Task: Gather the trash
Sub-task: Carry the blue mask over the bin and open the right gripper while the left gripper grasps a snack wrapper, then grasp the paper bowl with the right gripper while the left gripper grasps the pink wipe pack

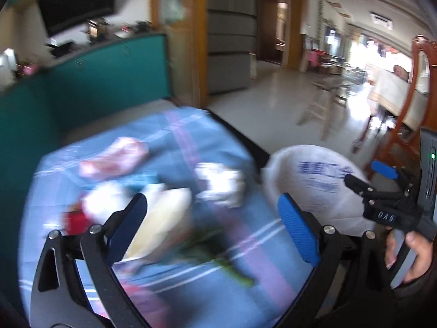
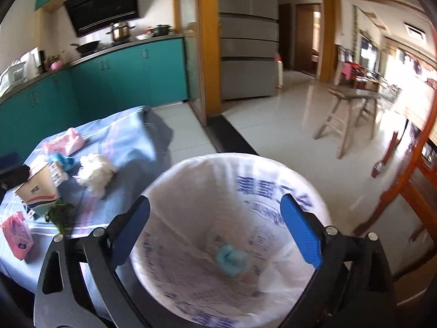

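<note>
"DAS" on right gripper [image 1: 363,175]; bin liner [image 2: 191,191] print illegible

Left wrist close above table [image 1: 68,164], right wrist over bin [image 2: 191,169], both sharing each

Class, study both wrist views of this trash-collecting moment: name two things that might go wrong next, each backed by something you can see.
1. The left tool, open over crowded litter, may catch the paper carton together with the green leaves lying against it, so something could drop.
2. The lined bin sits off the table's edge; a piece let go early, like the white wad, would likely hit the floor. The right tool hangs open and empty above the bin.
</note>
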`<act>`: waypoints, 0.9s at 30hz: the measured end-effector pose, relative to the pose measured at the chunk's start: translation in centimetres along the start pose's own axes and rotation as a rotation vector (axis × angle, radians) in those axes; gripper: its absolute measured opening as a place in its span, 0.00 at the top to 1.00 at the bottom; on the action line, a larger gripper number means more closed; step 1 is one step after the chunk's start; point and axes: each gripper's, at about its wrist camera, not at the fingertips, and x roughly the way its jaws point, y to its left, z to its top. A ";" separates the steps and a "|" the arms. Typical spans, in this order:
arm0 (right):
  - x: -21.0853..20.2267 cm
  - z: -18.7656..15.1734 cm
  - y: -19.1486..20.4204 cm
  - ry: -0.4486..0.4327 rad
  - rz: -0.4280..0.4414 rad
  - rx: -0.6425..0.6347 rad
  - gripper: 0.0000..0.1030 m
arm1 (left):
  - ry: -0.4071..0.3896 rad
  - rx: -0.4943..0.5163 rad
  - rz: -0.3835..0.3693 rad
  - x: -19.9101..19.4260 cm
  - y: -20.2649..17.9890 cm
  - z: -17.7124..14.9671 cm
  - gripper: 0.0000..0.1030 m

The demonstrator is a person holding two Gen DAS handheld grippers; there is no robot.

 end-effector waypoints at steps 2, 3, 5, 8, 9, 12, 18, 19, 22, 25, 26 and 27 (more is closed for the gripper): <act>1.1 0.4 2.2 0.012 0.062 -0.017 0.07 | -0.012 -0.006 0.083 -1.8 2.3 -0.8 0.03; 1.5 0.7 3.0 0.017 0.087 -0.024 0.07 | -0.007 -0.008 0.112 -2.3 3.3 -1.2 0.03; 2.5 1.5 6.0 0.029 0.168 -0.049 0.07 | 0.028 -0.014 0.165 -3.1 5.5 -2.3 0.03; 3.3 2.6 10.6 0.044 0.289 -0.120 0.05 | 0.078 -0.052 0.229 -3.8 8.3 -3.9 0.03; 3.4 2.8 12.2 0.047 0.311 -0.153 0.03 | 0.089 -0.071 0.244 -4.2 9.4 -4.5 0.03; 3.9 2.6 16.1 0.087 0.379 -0.246 0.03 | 0.128 -0.140 0.273 -5.0 12.2 -6.3 0.03; 4.6 0.8 21.0 0.143 0.419 -0.374 0.03 | 0.172 -0.240 0.278 -4.8 15.2 -8.7 0.03; 4.6 0.6 21.3 0.151 0.426 -0.377 0.03 | 0.183 -0.256 0.269 -4.6 15.6 -9.0 0.03; 5.1 0.4 22.6 0.168 0.447 -0.389 0.03 | 0.184 -0.272 0.253 -4.6 15.9 -9.3 0.03; 5.4 0.5 23.4 0.175 0.458 -0.408 0.03 | 0.184 -0.265 0.250 -4.4 15.9 -9.3 0.03; 5.5 0.5 23.7 0.179 0.460 -0.412 0.03 | 0.186 -0.263 0.248 -4.3 15.9 -9.3 0.03; 5.7 0.6 24.1 0.182 0.461 -0.414 0.03 | 0.187 -0.262 0.246 -4.1 15.8 -9.3 0.03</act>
